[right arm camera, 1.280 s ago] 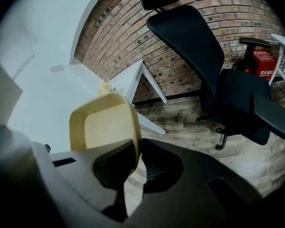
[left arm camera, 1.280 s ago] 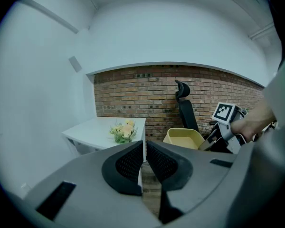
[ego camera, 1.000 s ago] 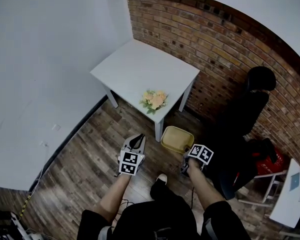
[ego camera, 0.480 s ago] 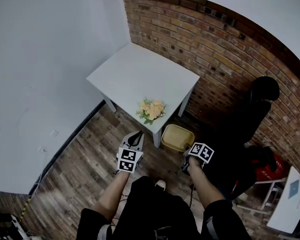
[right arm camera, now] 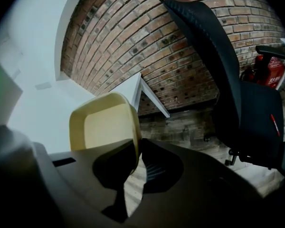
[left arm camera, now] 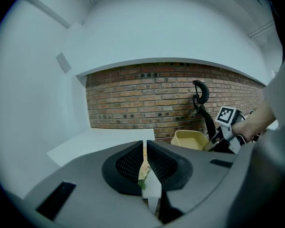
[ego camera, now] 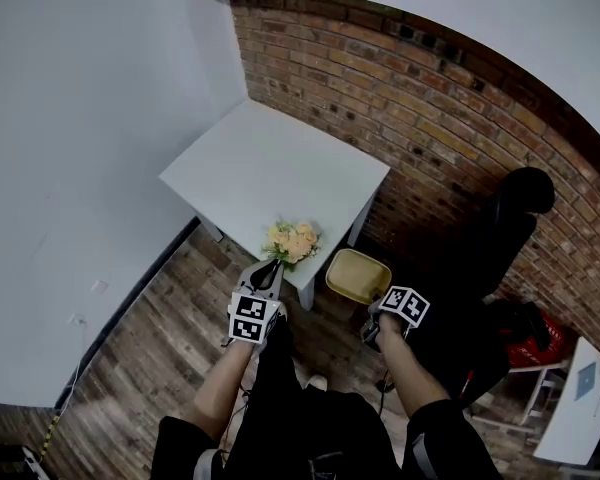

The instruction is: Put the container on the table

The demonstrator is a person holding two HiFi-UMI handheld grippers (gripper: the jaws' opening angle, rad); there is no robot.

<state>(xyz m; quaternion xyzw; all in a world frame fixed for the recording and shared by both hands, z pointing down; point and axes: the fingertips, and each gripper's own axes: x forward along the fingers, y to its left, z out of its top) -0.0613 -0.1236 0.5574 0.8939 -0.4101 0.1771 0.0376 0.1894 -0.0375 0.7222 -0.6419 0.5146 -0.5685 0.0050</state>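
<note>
My right gripper (ego camera: 377, 306) is shut on the near rim of a pale yellow container (ego camera: 358, 276), which hangs above the wooden floor just right of the white table (ego camera: 270, 168). In the right gripper view the jaws (right arm camera: 138, 148) pinch the wall of the container (right arm camera: 104, 127). My left gripper (ego camera: 270, 271) is shut with nothing in it, its tip close to the table's near corner, beside a small bunch of peach flowers (ego camera: 292, 241) on the tabletop. The left gripper view shows its jaws (left arm camera: 145, 148) together and, at the right, the container (left arm camera: 190, 139).
A brick wall (ego camera: 430, 98) runs behind the table, a white wall at the left. A black office chair (ego camera: 500, 238) stands to the right of the container. Behind it lies something red (ego camera: 535, 328), and another white table (ego camera: 580, 388) sits at the far right.
Both grippers have moved forward towards the table, the container travelling with the right one. The left gripper's tip now reaches the table's near corner by the flowers.
</note>
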